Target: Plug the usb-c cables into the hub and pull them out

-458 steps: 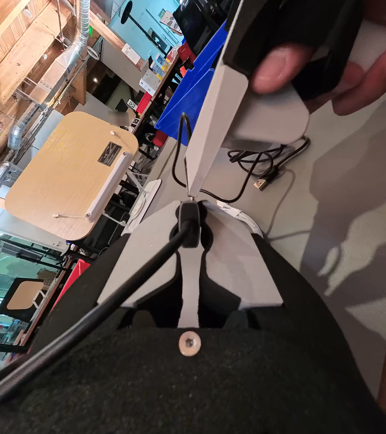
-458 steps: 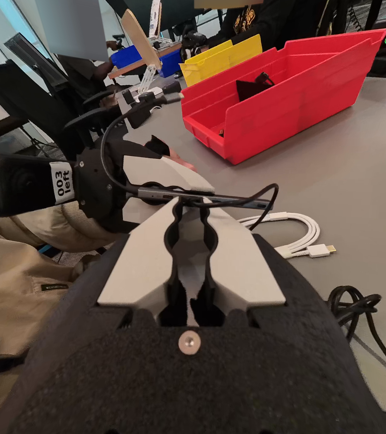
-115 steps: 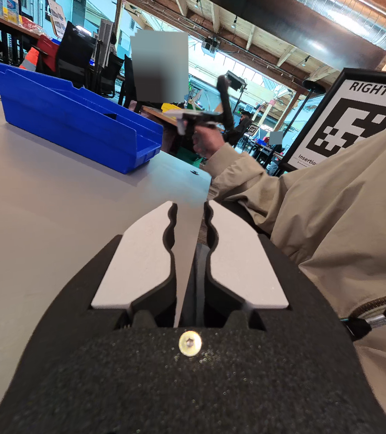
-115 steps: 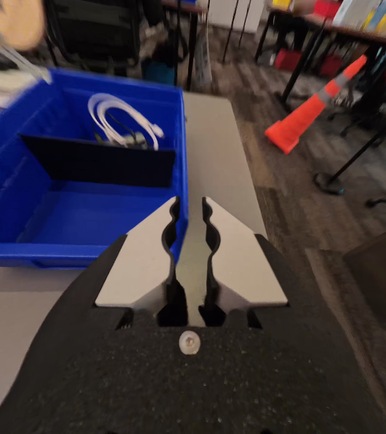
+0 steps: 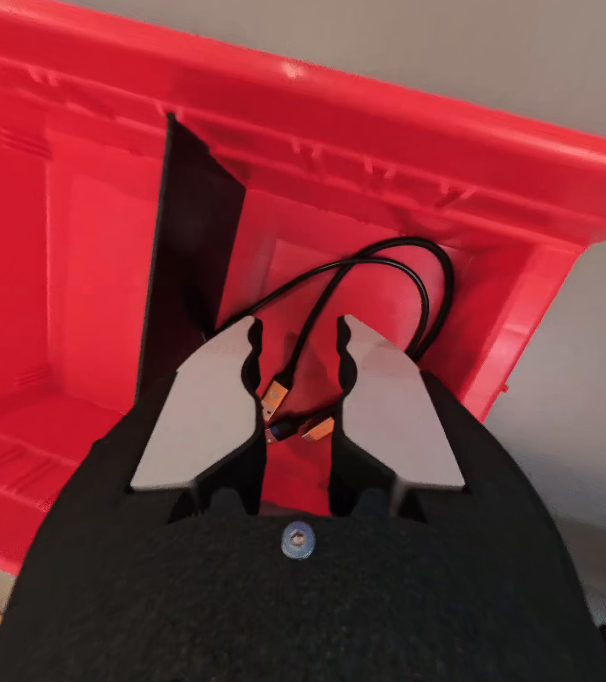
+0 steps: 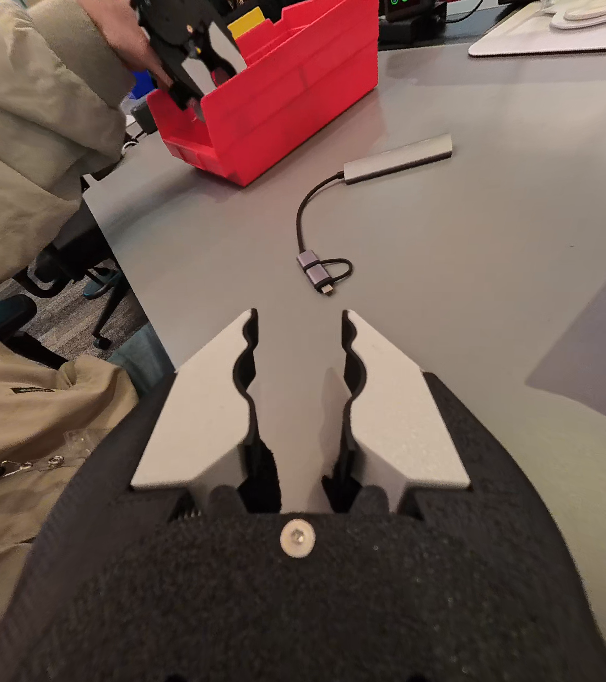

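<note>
My left gripper (image 5: 297, 321) is open and empty, pointing down into the red bin (image 5: 331, 121). A black cable (image 5: 375, 265) with orange plugs (image 5: 275, 395) lies on the bin floor between and beyond the fingers. My right gripper (image 6: 298, 313) is open and empty above the grey table. The grey hub (image 6: 397, 164) lies on the table ahead of it, with its short black lead and plug end (image 6: 316, 271) nearer me. In the right wrist view the left gripper (image 6: 198, 66) shows at the near end of the red bin (image 6: 294, 85).
A black divider (image 5: 187, 258) stands upright in the red bin, left of the cable. A yellow bin (image 6: 246, 20) sits behind the red one. A white pad (image 6: 560, 40) lies at the far right of the table (image 6: 478, 295). A person's beige sleeve (image 6: 28, 110) is at left. One gripper's finger ends stand about 40 cm off the other's.
Since 3.8 s ago the left gripper has gone from over the bare table to inside the red bin and has opened wider. The right gripper has swung from the blue bin to face the hub.
</note>
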Demonstrator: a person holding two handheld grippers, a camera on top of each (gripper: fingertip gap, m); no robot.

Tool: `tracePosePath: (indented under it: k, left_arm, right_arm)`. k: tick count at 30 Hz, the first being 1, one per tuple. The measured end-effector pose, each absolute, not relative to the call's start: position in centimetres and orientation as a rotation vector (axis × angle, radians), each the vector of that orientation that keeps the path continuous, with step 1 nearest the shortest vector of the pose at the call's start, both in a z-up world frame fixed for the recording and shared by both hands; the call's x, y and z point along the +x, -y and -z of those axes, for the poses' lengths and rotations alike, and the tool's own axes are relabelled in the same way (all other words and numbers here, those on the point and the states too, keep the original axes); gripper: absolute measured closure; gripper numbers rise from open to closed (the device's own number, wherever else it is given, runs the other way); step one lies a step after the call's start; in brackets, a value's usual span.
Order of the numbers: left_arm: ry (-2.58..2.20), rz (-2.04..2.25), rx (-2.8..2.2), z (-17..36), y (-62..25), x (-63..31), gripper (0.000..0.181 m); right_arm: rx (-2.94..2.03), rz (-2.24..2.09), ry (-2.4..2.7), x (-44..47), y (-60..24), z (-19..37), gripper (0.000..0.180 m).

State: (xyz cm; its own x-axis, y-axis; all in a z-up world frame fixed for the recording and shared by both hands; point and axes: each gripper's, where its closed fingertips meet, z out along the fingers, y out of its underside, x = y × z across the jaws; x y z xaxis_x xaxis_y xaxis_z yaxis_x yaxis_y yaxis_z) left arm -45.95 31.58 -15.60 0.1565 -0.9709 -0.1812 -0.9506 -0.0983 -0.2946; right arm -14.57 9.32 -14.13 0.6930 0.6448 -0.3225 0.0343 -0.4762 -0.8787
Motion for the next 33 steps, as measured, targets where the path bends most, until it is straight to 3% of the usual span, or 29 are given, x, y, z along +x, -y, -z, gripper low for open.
tracePosePath:
  k: [1,5,8,12,16,25,28,33]
  left_arm:
    - [-1.861,0.066,-2.101,16.1,-31.8,-46.1,0.144]
    - [-1.938,0.015,-2.125,18.6,-31.8,-46.5,0.147]
    - [-1.959,0.078,-2.122,19.1,-31.1,-45.9,0.175]
    - [-1.989,-0.07,-2.127,18.5,-31.1,-47.4,0.178]
    - [-1.839,-0.075,-2.01,13.0,-31.0,-47.6,0.179]
    - [-1.557,-0.154,-1.538,-4.9,-26.6,-45.0,0.179]
    - [-1.493,-0.157,-1.492,-6.6,-25.5,-42.7,0.179]
    - [-1.41,0.052,-1.5,-5.0,-23.0,-37.2,0.179]
  right_arm:
    - [-1.951,-0.806,0.522,-14.5,-9.3,14.2,0.135]
    - [-1.955,-0.806,0.505,-14.1,-9.4,14.2,0.135]
    - [-1.96,-0.808,0.505,-14.0,-9.5,14.3,0.135]
    - [-1.964,-0.808,0.517,-14.2,-9.4,14.5,0.136]
    - [-1.961,-0.811,0.521,-14.2,-9.2,14.4,0.137]
    - [-1.953,-0.816,0.53,-14.5,-8.9,14.2,0.138]
    - [-1.955,-0.814,0.533,-14.5,-8.9,14.2,0.138]
    - [-1.95,-0.81,0.525,-14.3,-8.9,14.1,0.138]
